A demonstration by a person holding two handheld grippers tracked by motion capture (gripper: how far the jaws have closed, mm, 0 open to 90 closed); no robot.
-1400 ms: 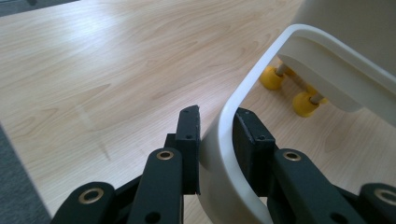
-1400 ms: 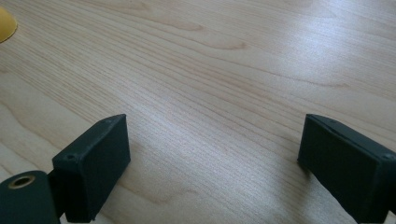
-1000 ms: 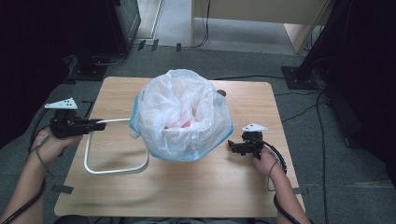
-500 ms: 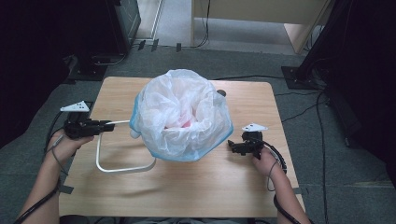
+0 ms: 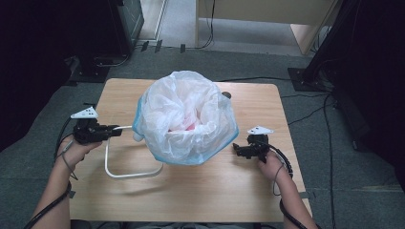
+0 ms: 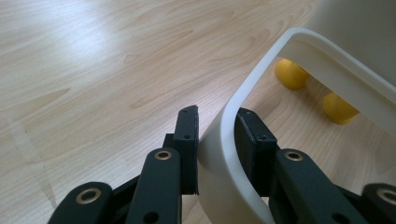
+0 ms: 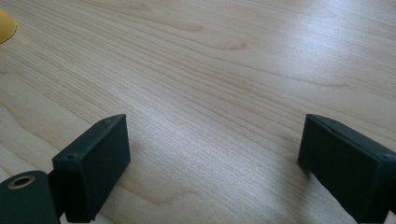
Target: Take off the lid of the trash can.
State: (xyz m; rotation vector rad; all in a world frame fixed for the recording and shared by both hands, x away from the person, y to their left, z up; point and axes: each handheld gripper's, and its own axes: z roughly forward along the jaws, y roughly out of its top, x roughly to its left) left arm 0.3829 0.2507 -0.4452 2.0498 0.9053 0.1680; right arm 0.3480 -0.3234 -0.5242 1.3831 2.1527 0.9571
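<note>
A pale blue bin [image 5: 196, 155] lined with a white plastic bag [image 5: 184, 112] stands in the middle of the wooden table [image 5: 200, 195]. A white rectangular loop frame [image 5: 130, 174] reaches from the bin's left side out over the table. My left gripper [image 5: 116, 129] is shut on the frame's left bar; in the left gripper view the white bar [image 6: 224, 154] is pinched between the pads of that gripper [image 6: 217, 126]. My right gripper [image 5: 235, 150] rests to the right of the bin. Its jaws are open [image 7: 212, 140] over bare wood, holding nothing.
Two yellow round feet [image 6: 290, 74] [image 6: 338, 108] sit on the table beyond the frame, under a pale body. A yellow edge [image 7: 5, 25] shows at the far left of the right gripper view. Dark stands and cables surround the table on grey carpet.
My left gripper has carried the white frame to the right, nearer the bin, and lower toward the table. The right gripper has stayed still.
</note>
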